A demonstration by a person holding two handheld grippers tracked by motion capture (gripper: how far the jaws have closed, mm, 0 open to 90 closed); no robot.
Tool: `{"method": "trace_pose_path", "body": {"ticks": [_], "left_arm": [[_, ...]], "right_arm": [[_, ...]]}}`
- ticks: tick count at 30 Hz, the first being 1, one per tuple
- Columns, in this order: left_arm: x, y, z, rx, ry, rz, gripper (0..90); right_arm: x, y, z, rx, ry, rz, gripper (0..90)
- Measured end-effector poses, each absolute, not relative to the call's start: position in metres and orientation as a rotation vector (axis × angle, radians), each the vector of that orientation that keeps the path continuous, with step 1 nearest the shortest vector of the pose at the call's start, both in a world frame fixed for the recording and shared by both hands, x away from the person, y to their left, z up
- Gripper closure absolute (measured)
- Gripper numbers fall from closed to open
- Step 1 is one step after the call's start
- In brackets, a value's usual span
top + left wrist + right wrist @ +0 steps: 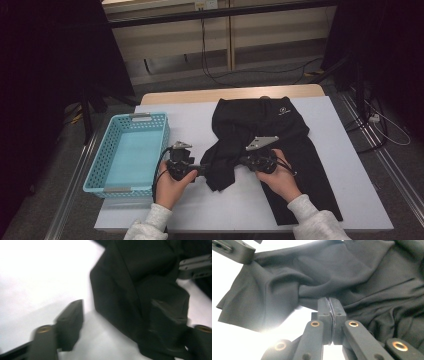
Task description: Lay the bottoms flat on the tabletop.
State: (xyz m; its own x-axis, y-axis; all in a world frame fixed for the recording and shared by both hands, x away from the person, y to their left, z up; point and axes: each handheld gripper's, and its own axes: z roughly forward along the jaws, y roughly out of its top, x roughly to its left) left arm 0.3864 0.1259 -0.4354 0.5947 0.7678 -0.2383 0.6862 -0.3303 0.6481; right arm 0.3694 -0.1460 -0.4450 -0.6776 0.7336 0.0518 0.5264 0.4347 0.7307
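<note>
Right tongs [331, 305] pinch the black trousers [260, 125] beside the basket [107, 161]; left tongs [117, 322] gape around the hem. Close them fully before lifting.

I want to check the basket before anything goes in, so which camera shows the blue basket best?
The high view: the blue basket sits whole at the table's left edge, its inside visible and nothing seen in it. The left gripper view and right gripper view look at the black trousers and white tabletop instead.

There is one pair of black trousers [265, 135] and one blue basket [127, 152]. Two tongs, left tongs [202, 169] and right tongs [243, 161], sit on one table [345, 190].
</note>
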Motion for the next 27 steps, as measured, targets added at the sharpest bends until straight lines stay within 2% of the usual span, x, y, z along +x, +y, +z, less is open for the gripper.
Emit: {"method": "trace_pose_path", "body": {"ticks": [2, 5, 10, 12, 18, 24, 27], "left_arm": [[0.388, 0.123, -0.439, 2.088, 1.159, 0.144, 36.1], [0.388, 0.117, -0.445, 2.118, 1.152, 0.115, 48.9], [0.39, 0.117, -0.443, 2.137, 1.17, 0.085, 81.8], [0.391, 0.118, -0.441, 2.13, 1.175, 0.072, 88.7], [0.394, 0.127, -0.432, 2.099, 1.21, 0.106, 90.0], [0.396, 0.138, -0.423, 2.044, 1.244, 0.204, 90.0], [0.396, 0.136, -0.424, 2.04, 1.248, 0.202, 90.0]], "right_arm": [[0.369, -0.148, -0.445, 1.096, 2.416, 1.085, 89.3], [0.369, -0.152, -0.444, 1.117, 2.408, 1.109, 89.3], [0.369, -0.16, -0.446, 1.132, 2.4, 1.084, 89.3], [0.369, -0.163, -0.445, 1.144, 2.394, 1.093, 89.3], [0.37, -0.171, -0.445, 1.167, 2.384, 1.1, 89.3], [0.37, -0.176, -0.446, 1.181, 2.389, 1.091, 89.3], [0.37, -0.179, -0.446, 1.189, 2.38, 1.091, 89.2]]}}
